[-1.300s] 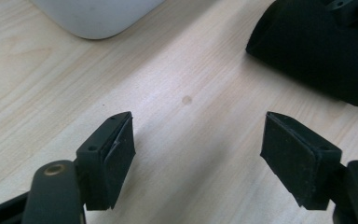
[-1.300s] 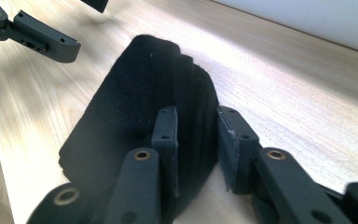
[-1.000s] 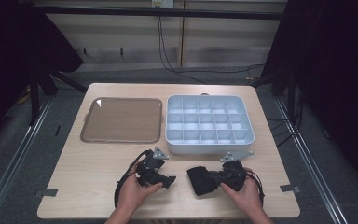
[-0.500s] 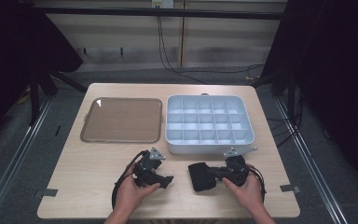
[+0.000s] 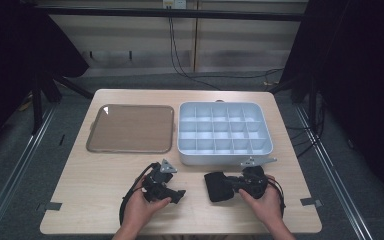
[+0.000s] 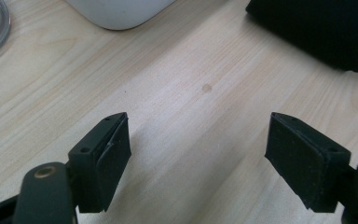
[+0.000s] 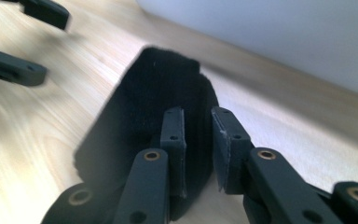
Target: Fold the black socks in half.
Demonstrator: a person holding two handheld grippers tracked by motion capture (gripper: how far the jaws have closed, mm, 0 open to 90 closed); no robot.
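Both hands are low at the near edge of the table (image 5: 100,195). The left gripper (image 6: 198,154) has its jaws spread wide apart with bare wood between them, gripping nothing. Ahead of it and off to its right lies the black pouch (image 6: 317,28), well clear of its fingertips; ahead to its left sits the rounded corner of the white compartment tray (image 6: 121,11).

Over to the right gripper (image 7: 198,149): its jaws stand close together and have just been easing open, a narrow slit showing between the pads. The black pouch (image 7: 154,107) lies flat on the wood right at those fingertips, the left pad over the fabric. Whether any cloth is pinched, I cannot tell from here.

From above, the pouch (image 5: 220,186) sits just ahead of the right gripper (image 5: 237,185), between it and the left gripper (image 5: 177,192). The compartment tray (image 5: 225,157) stands just beyond, and the clear lid (image 5: 130,127) lies beside it.
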